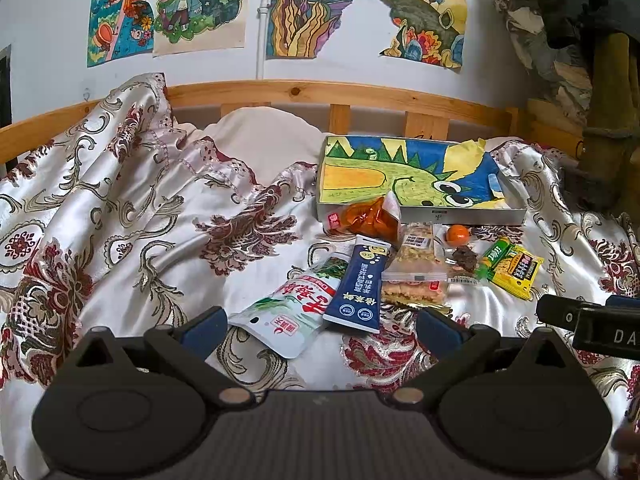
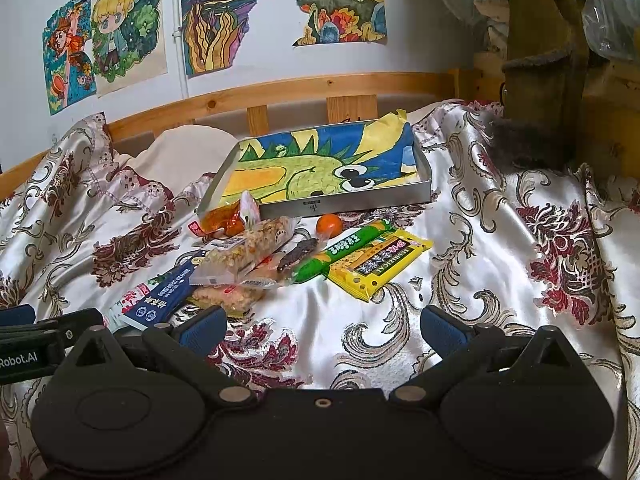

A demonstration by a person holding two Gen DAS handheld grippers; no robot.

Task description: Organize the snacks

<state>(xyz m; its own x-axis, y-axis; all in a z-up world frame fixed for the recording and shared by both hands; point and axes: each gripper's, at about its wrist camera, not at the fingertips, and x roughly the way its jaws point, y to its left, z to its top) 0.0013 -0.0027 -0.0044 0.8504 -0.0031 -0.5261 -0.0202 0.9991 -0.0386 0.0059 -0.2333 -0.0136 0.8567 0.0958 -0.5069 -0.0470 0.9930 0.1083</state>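
Several snack packets lie in a heap on the satin bedspread in front of a shallow metal tray lined with a dinosaur drawing. Among them are a white packet, a navy packet, a clear cereal bar, an orange packet, a small orange sweet and a yellow packet. My left gripper is open and empty just short of the white packet. My right gripper is open and empty over bare bedspread.
A wooden bed rail runs behind the tray, with drawings on the wall above. A cream pillow lies at the back left. Bunched bedspread rises on the left. Clothes and a wooden post stand at the right.
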